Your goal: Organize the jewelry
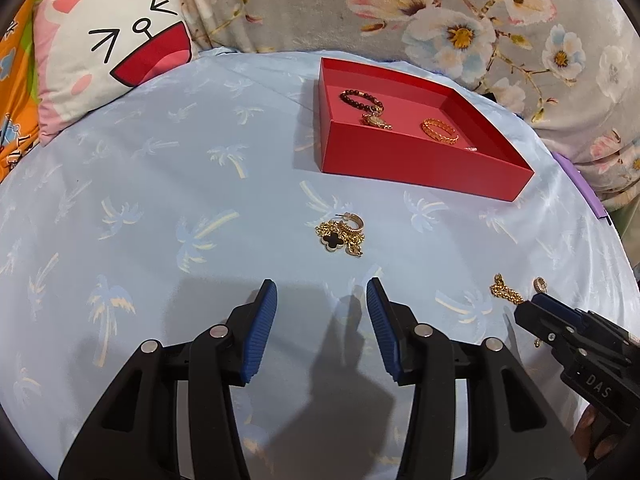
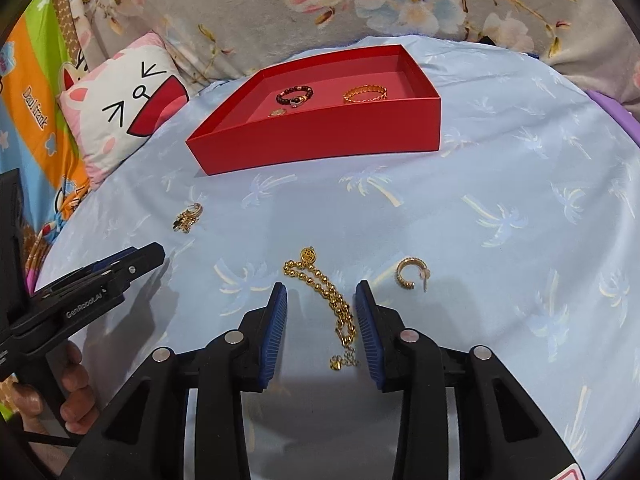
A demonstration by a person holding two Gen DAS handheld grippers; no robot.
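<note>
A red box (image 1: 420,160) (image 2: 320,142) sits on the pale blue cloth and holds a dark bead bracelet (image 1: 360,100) (image 2: 295,94), a gold bangle (image 1: 440,130) (image 2: 366,93) and a small gold piece (image 2: 277,112). A gold clover pendant with a hoop earring (image 1: 342,234) (image 2: 187,217) lies on the cloth ahead of my open left gripper (image 1: 322,292). A gold bead chain (image 2: 326,300) (image 1: 506,293) lies between the open fingers of my right gripper (image 2: 321,292), untouched. A gold hoop earring (image 2: 410,274) (image 1: 540,284) lies just right of it.
A cat-face pillow (image 1: 112,52) (image 2: 128,116) lies at the far left. A floral blanket (image 1: 480,20) borders the back. A purple edge (image 1: 584,188) shows at the right. A colourful cartoon sheet (image 2: 36,120) lies at the left.
</note>
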